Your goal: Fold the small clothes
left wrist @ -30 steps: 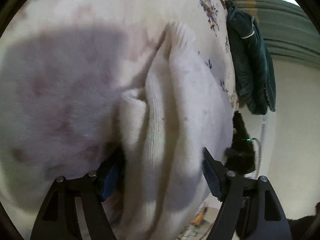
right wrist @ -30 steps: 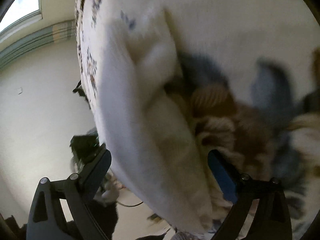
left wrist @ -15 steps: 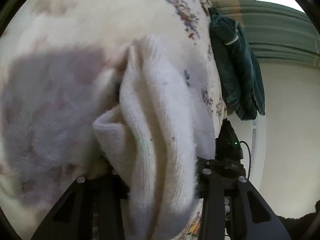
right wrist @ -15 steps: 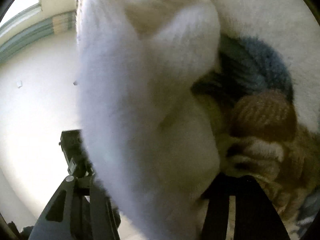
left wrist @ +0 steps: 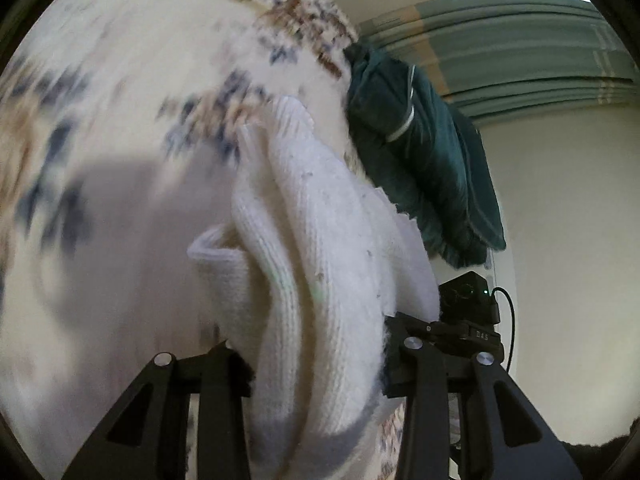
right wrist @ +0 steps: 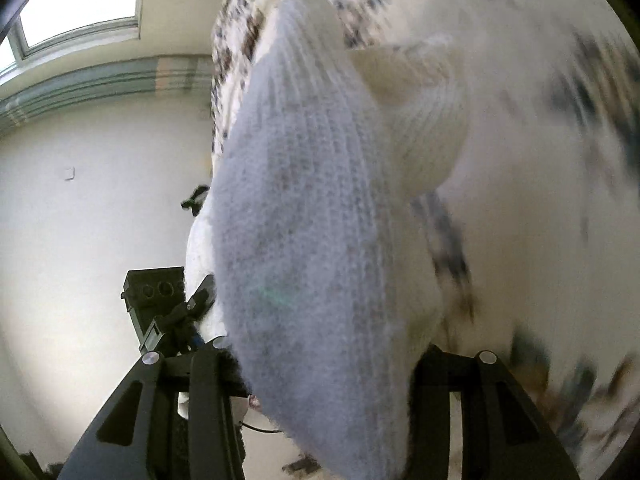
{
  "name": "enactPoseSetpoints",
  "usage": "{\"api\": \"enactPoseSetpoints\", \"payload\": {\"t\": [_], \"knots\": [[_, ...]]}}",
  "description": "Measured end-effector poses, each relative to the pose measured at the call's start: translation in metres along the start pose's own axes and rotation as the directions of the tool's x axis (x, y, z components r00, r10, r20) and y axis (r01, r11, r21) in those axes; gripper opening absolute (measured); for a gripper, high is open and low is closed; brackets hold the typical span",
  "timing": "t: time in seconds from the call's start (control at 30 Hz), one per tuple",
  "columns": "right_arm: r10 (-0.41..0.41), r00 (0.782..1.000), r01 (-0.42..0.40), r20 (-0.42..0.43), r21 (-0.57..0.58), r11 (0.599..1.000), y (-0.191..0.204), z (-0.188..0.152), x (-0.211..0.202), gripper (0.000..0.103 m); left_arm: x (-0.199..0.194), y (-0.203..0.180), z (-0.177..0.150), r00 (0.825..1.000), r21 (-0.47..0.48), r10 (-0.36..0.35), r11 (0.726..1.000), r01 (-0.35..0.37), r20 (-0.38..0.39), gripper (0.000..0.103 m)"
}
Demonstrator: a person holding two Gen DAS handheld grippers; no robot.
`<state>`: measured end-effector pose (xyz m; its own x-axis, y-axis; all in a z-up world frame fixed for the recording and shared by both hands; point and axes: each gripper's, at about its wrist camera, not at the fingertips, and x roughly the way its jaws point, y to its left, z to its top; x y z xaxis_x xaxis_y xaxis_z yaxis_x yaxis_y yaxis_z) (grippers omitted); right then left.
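Observation:
A white ribbed knit garment [left wrist: 320, 280] hangs bunched in thick folds above the flowered bedspread [left wrist: 120, 120]. My left gripper [left wrist: 316, 360] is shut on its lower part, and the knit bulges out past both fingers [left wrist: 224, 364]. In the right wrist view the same garment [right wrist: 304, 220] fills the middle, with a cream cuff or hem [right wrist: 420, 120] sticking out to the right. My right gripper [right wrist: 324, 364] has the fabric between its jaws, which are closing and press on it. The fabric hides the pads of both grippers.
A dark green jacket [left wrist: 424, 160] hangs over the bed's far edge. Beyond it are a pale wall [left wrist: 560, 240] and a green striped curtain [left wrist: 520, 40]. A black device with a cable [left wrist: 468, 300] sits beside the garment; a similar black box [right wrist: 156, 284] shows near a window [right wrist: 80, 0].
Both grippers have closed on the white garment and lifted it off the bedspread. The bedspread now lies farther off and is blurred, and more wall and curtain show.

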<state>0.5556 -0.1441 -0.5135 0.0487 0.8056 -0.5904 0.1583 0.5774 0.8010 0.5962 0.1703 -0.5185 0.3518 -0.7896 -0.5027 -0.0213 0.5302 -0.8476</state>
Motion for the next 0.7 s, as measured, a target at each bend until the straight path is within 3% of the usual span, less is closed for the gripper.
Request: {"api": "enactPoseSetpoints", "payload": {"t": [0.17, 0.33, 0.43, 0.5, 0.57, 0.6, 0.67, 0.7], "knots": [[-0.02, 0.999, 0.022, 0.047, -0.039, 0.999, 0.025, 0.103, 0.018, 0.046, 0.052, 0.022, 0.104, 1.0, 0.031, 0.022, 0.999, -0.023, 0.012, 0.035], [-0.042, 0.996, 0.044, 0.072, -0.026, 0.999, 0.012, 0.194, 0.057, 0.047, 0.105, 0.059, 0.164, 0.998, 0.025, 0.061, 0.998, -0.061, -0.026, 0.035], [-0.063, 0.996, 0.062, 0.068, 0.015, 0.998, -0.006, 0.225, 0.083, 0.046, 0.126, 0.077, 0.177, 0.992, 0.005, 0.101, 0.995, -0.101, -0.075, 0.036], [-0.087, 0.995, 0.086, 0.055, 0.025, 0.996, -0.013, 0.24, 0.084, 0.047, 0.133, 0.084, 0.181, 0.985, 0.003, 0.137, 0.991, -0.137, -0.106, 0.042], [-0.121, 0.992, 0.12, 0.027, 0.025, 0.992, -0.016, 0.247, 0.089, 0.061, 0.132, 0.086, 0.181, 0.979, 0.0, 0.153, 0.988, -0.155, -0.133, 0.046], [-0.155, 0.988, 0.155, 0.008, 0.01, 0.988, -0.013, 0.246, 0.092, 0.062, 0.129, 0.087, 0.181, 0.974, -0.003, 0.174, 0.984, -0.176, -0.144, 0.051], [-0.188, 0.982, 0.188, -0.027, -0.005, 0.982, -0.008, 0.237, 0.088, 0.073, 0.121, 0.084, 0.178, 0.962, -0.005, 0.234, 0.971, -0.237, -0.143, 0.052], [-0.244, 0.97, 0.243, -0.02, -0.035, 0.969, 0.003, 0.242, 0.088, 0.078, 0.113, 0.08, 0.175, 0.956, 0.005, 0.267, 0.963, -0.269, -0.123, 0.052]]}}
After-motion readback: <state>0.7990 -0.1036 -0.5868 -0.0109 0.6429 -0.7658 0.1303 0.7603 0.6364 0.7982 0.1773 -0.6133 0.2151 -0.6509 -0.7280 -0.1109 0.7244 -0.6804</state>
